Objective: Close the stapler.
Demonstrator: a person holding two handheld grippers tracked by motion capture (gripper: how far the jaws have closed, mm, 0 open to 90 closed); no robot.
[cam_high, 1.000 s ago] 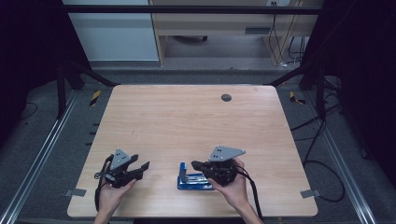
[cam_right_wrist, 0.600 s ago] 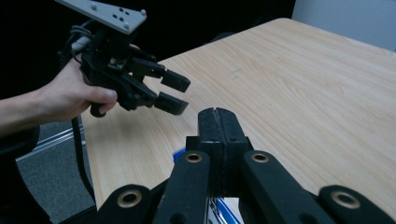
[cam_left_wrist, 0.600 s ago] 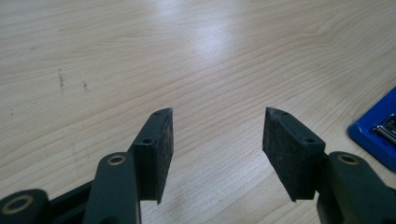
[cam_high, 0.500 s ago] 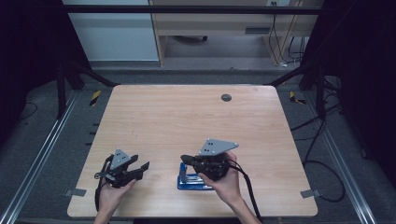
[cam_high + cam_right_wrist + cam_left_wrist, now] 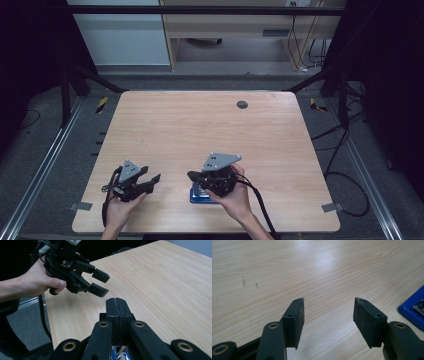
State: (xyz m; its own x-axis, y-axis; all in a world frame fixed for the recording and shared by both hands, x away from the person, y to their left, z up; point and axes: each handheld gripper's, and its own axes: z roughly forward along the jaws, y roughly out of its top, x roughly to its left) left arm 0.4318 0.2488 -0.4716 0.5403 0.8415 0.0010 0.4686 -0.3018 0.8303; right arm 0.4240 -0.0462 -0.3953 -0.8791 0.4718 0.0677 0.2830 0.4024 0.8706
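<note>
A flat, glossy blue case [image 5: 202, 196] with rounded corners and a metal clip is lying near the front edge of the pale wood-grain table [image 5: 200, 125], half hidden under the right gripper [image 5: 192, 176]; its long axis is hard to tell. That gripper's matte black jaws are pressing flat together on nothing. The left gripper [image 5: 152, 180] is hovering well apart to the left, its felt-textured pads [image 5: 299, 315] spreading wide over bare wood. Most of the tabletop behind is lying open.
</note>
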